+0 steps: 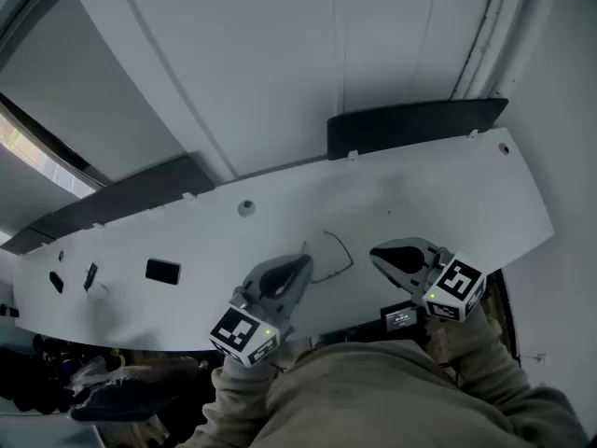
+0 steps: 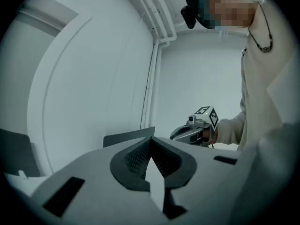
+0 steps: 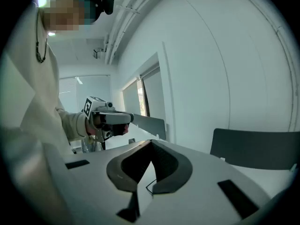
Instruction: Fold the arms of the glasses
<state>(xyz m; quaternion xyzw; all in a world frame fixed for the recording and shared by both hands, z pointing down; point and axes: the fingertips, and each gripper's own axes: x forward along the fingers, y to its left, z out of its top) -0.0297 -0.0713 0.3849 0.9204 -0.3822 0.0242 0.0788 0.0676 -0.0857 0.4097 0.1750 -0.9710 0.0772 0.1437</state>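
My left gripper and right gripper both have jaws pressed together, holding nothing. The glasses lie on the table between them, at the left's two o'clock. Their thin arms look unfolded, so I judge the folding not yet begun.

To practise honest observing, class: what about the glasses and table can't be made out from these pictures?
- Glasses, head view: too thin to tell whether arms are folded.
- Left gripper view: glasses hidden behind left gripper's own body.
- Right gripper view: only a wire sliver shows.
- Black rectangular item, head view: too small to identify.
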